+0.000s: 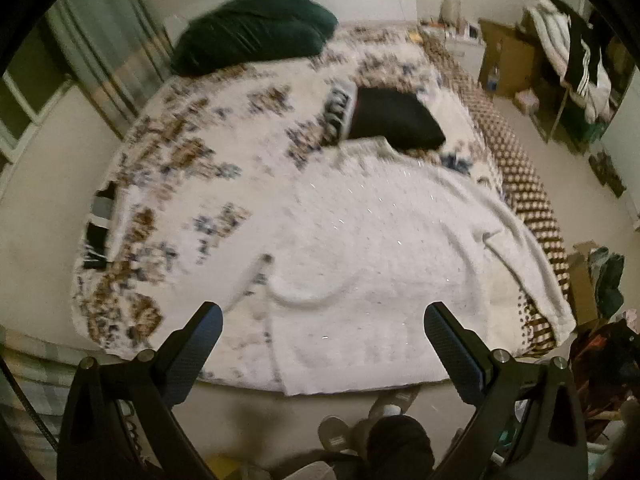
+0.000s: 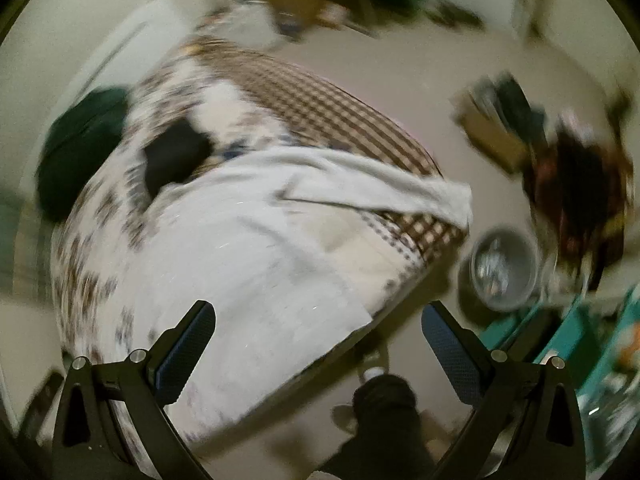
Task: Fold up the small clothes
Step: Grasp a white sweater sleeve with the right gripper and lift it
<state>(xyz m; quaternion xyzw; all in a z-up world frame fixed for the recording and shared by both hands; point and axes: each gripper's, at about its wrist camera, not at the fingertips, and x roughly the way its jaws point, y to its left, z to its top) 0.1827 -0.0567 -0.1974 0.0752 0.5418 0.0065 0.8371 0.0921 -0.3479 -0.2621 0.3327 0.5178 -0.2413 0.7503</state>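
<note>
Two tools, both held high above the bed and both empty: left tool [image 1: 323,322] with fingers spread wide, right tool [image 2: 319,320] likewise spread, nothing between them. Below, near the bed's foot, a person's dark trouser leg [image 1: 400,446] and slippered foot [image 1: 334,432] on pale carpet. White garment [image 1: 360,248] lies spread flat on the near half of the bed [image 1: 192,168], one sleeve [image 2: 400,190] draped over the checked brown side. Round grey bowl-like container [image 2: 505,270] on the floor beside the bed corner; contents blurred, cannot tell. Farther up the floral cover, a folded black garment [image 1: 394,120], just beside something striped. Dark green pillow [image 1: 252,30] at the head. Cardboard box [image 1: 506,60] and clothes rack [image 1: 576,56] by the far wall.
</note>
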